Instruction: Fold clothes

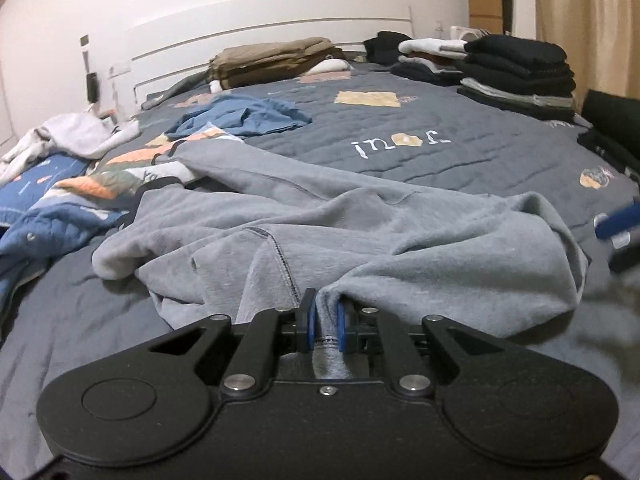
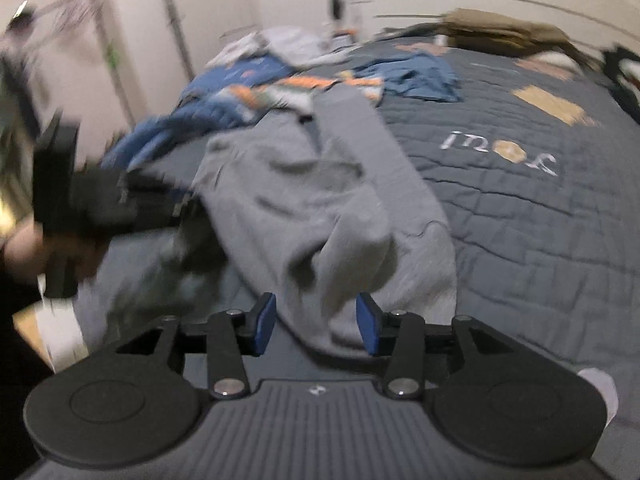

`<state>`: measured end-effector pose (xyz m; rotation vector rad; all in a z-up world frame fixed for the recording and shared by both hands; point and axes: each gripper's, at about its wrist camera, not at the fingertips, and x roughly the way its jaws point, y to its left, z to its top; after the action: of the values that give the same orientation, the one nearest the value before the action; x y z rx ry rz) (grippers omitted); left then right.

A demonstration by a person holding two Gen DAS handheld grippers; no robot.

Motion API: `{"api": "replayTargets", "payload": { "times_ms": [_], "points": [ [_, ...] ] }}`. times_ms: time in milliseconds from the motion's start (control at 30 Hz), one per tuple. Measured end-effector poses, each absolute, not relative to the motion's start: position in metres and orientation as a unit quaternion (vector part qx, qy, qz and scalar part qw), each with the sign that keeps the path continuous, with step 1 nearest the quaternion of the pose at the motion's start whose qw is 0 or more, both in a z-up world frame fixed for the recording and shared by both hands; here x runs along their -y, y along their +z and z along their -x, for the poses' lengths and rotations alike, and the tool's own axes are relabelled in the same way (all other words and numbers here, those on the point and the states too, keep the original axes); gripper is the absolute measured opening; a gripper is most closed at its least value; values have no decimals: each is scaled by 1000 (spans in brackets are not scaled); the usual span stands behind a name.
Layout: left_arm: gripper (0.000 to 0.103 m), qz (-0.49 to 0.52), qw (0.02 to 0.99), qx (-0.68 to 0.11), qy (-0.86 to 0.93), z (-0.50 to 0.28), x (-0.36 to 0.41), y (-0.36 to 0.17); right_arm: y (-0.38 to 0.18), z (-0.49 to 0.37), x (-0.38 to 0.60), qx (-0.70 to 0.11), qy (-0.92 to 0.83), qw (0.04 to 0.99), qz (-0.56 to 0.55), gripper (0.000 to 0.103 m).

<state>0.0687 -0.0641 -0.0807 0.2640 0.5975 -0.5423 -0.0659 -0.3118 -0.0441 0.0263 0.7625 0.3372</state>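
Note:
A crumpled grey sweatshirt lies spread over the dark grey quilt on a bed. My left gripper is shut on a fold of its near hem, and the cloth is pinched between the blue pads. In the right wrist view the same grey sweatshirt runs away from me, and my right gripper stands open with a hanging fold between its blue pads, which do not press on it. The left gripper shows there as a blurred black shape at the left. The right gripper is a blue blur at the left view's right edge.
A loose blue garment lies further up the bed. Folded dark clothes are stacked at the far right, and folded tan ones lie by the white headboard. A white garment and a patterned blue blanket are bunched at the left.

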Motion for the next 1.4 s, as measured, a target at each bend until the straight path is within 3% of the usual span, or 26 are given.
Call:
{"api": "replayTargets", "payload": {
  "times_ms": [433,833,900,967,1033,1133,1233,1300,1400],
  "points": [
    [10,-94,917,-305,-239,-83,53,-78,-98,67,274,-343,165,903,201,48],
    [13,-93,911,-317,-247,-89,50,-84,-114,51,268,-307,156,905,249,54],
    [14,-95,910,-318,-249,-89,50,-84,-113,48,267,-302,153,909,244,49],
    [14,-98,909,-317,-253,-89,49,-84,-103,44,274,-293,143,923,204,29],
    [14,-105,907,-314,-260,-88,49,-83,-92,40,281,-283,133,936,164,14],
    [16,-129,905,-300,-273,-81,49,-78,-72,38,293,-265,122,952,96,10],
    [34,-160,906,-276,-279,-68,50,-67,-48,38,306,-243,123,962,19,9],
    [53,-171,909,-240,-295,-54,50,-56,-36,38,314,-232,127,964,-24,9],
    [57,-175,908,-191,-330,-35,48,-41,-21,37,326,-220,132,963,-85,9]
  ]
}}
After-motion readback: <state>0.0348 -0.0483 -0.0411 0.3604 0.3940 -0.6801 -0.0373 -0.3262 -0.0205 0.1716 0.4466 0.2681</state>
